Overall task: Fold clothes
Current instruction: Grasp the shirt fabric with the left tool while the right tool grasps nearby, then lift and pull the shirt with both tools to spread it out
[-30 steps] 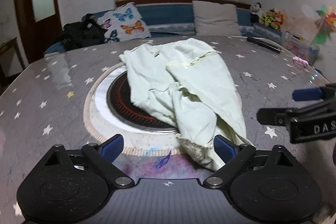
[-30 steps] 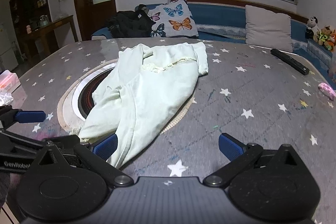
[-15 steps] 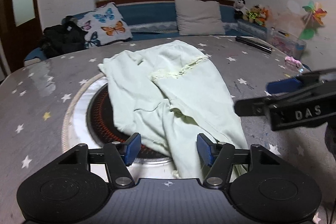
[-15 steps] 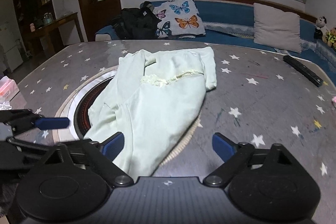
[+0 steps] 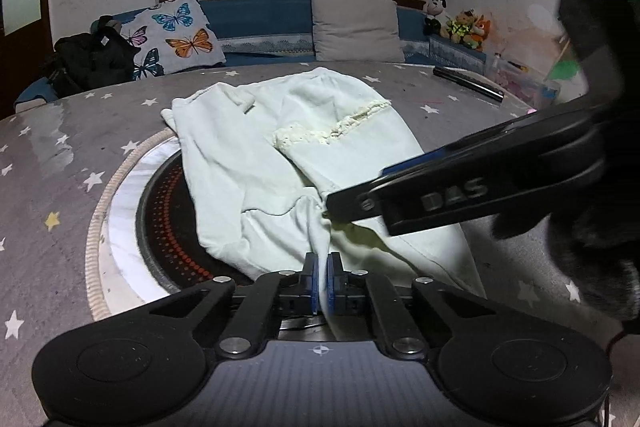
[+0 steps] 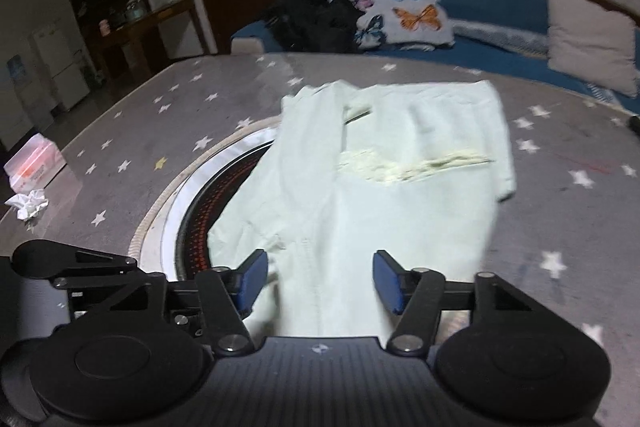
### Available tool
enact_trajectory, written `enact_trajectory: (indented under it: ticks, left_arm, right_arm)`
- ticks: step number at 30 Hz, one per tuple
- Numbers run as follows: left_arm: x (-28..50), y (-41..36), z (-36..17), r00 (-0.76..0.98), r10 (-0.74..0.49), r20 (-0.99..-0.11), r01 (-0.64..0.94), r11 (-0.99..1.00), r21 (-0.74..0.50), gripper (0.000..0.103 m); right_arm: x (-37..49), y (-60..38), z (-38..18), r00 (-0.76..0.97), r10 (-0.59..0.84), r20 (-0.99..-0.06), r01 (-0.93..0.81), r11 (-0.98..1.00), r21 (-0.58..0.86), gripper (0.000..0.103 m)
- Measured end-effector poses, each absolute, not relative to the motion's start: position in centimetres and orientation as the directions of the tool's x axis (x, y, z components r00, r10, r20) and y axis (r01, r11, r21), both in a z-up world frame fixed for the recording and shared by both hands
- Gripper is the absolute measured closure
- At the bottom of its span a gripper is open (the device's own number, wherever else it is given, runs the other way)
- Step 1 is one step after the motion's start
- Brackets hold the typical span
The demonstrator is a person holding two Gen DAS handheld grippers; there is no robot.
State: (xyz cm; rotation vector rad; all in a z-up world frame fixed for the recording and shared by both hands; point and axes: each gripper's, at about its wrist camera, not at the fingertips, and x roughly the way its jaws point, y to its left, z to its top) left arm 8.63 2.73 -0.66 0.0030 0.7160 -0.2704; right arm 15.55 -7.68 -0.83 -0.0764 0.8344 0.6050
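Note:
A pale green garment [image 5: 280, 155] lies crumpled on the round grey star-print table [image 5: 60, 155], partly over the dark hotplate ring [image 5: 160, 223]. My left gripper [image 5: 322, 285] is shut on the garment's near edge, cloth pinched between its blue pads. My right gripper [image 6: 318, 283] is open, its blue pads [image 6: 252, 277] on either side of the garment's near part [image 6: 360, 195]. It also shows in the left wrist view [image 5: 460, 195], reaching over the cloth from the right. The left gripper's black linkage [image 6: 76, 267] shows at the right wrist view's left edge.
A black remote [image 5: 468, 83] lies at the table's far right. A pink-white box [image 6: 34, 163] and crumpled tissue [image 6: 28, 203] sit at the far left. A blue bench with a butterfly cushion [image 5: 172, 35], beige pillow [image 5: 356, 27] and black bag [image 5: 92, 59] runs behind.
My left gripper closed from open onto the garment's near edge. My right gripper moved left and forward over the cloth, its jaws narrowing but still open.

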Motion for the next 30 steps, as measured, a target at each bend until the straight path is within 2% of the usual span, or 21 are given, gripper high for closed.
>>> enact_trajectory:
  ticks: [3,5,7,10,16,18,24,27,30]
  left_arm:
    - [8.3,3.3,-0.4,0.733,-0.229,-0.640,0.227,0.970,-0.088,0.101]
    - [8.1,3.8,-0.3,0.739,-0.212,-0.639,0.206,0.975,-0.086,0.102]
    - [8.1,4.4,-0.3,0.742,-0.196,-0.641,0.182,0.979,-0.089,0.102]
    - [7.9,4.9,-0.2,0.745,-0.183,-0.642,0.166,0.982,-0.088,0.102]
    - [8.1,3.8,0.7,0.756,-0.195,-0.625,0.201,0.978,-0.061,0.096]
    - [8.3,3.1,0.9,0.757,-0.193,-0.624,0.210,0.976,-0.047,0.079]
    - [7.7,0.6,0.6,0.743,-0.264,-0.615,0.320,0.947,-0.021,0.065]
    - [7.6,-0.6,0.0,0.731,-0.279,-0.622,0.365,0.931,0.012,0.063]
    - [7.6,-1.4,-0.7,0.719,-0.279,-0.637,0.388,0.921,0.035,0.063]
  right_arm:
    - [16.0,-6.7,-1.6,0.478,0.498,-0.723,-0.553,0.811,0.192,0.065]
    - [16.0,-6.6,-2.0,0.474,0.493,-0.729,-0.545,0.815,0.196,0.082]
    - [15.9,-7.0,-2.2,0.488,0.482,-0.728,-0.527,0.827,0.195,0.092]
    - [15.3,-8.5,-1.6,0.529,0.468,-0.708,-0.492,0.849,0.194,0.098]
    - [13.5,-13.2,0.1,0.628,0.421,-0.654,-0.401,0.896,0.192,0.098]
    - [13.0,-15.0,0.3,0.653,0.400,-0.643,-0.360,0.911,0.202,0.098]
    - [12.2,-18.7,-0.7,0.660,0.332,-0.674,-0.263,0.942,0.207,0.098]
    - [12.0,-19.6,-1.2,0.644,0.315,-0.697,-0.253,0.948,0.194,0.098]
    - [11.8,-19.3,-0.2,0.671,0.314,-0.672,-0.278,0.946,0.165,0.091]
